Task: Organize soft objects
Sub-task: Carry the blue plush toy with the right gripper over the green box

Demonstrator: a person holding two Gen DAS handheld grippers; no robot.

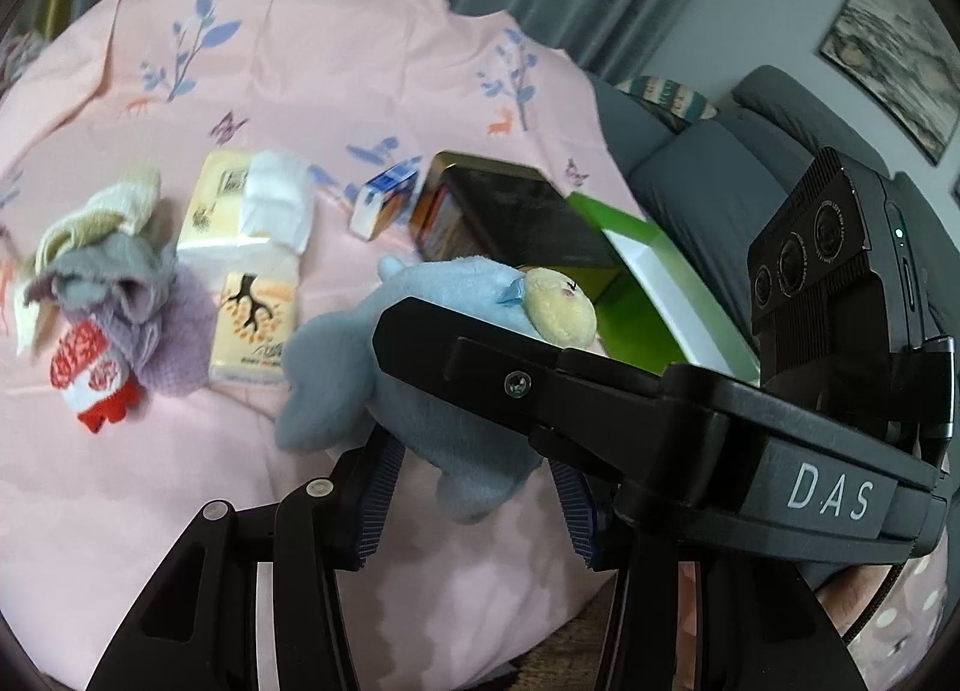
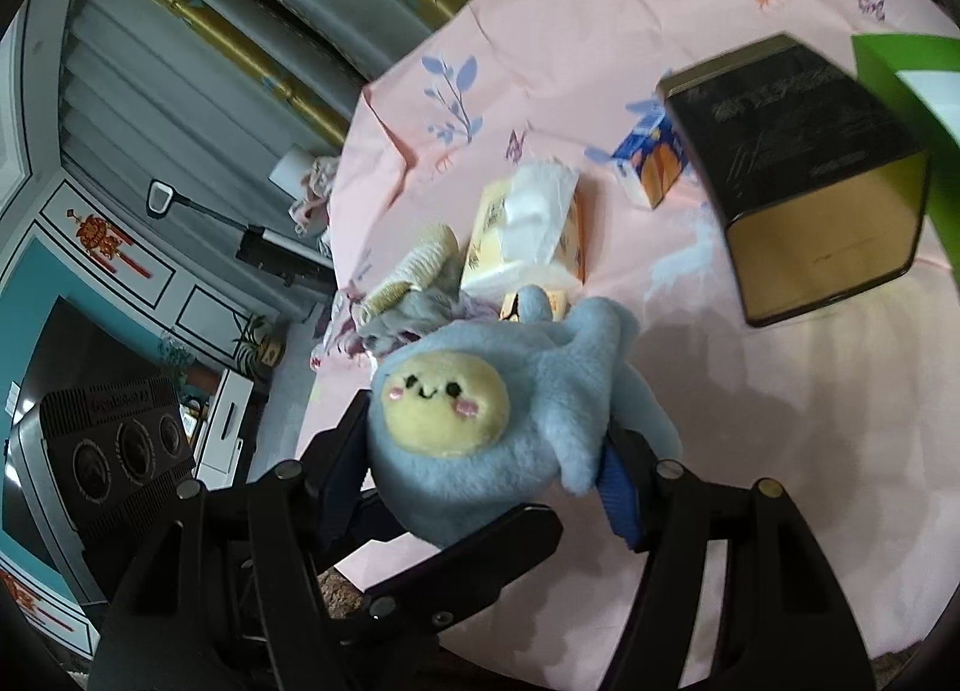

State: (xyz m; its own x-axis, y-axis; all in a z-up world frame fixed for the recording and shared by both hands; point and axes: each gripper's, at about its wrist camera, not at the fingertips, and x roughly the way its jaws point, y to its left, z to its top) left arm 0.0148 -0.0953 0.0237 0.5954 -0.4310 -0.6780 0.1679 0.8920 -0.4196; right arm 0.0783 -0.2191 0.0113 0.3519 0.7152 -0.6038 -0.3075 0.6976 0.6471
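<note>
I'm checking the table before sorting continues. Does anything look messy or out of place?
Yes. A tissue hangs loose out of the tissue pack, and the socks lie in a jumbled heap on the pink cloth. The blue plush toy is clamped by both grippers.

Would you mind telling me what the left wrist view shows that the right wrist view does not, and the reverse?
Only the left wrist view shows the red and white sock and the framed picture. Only the right wrist view shows the blue plush toy's smiling face and the red hanging ornament. Both show the toy, gripped by the left gripper and right gripper, and the dark tin.
</note>
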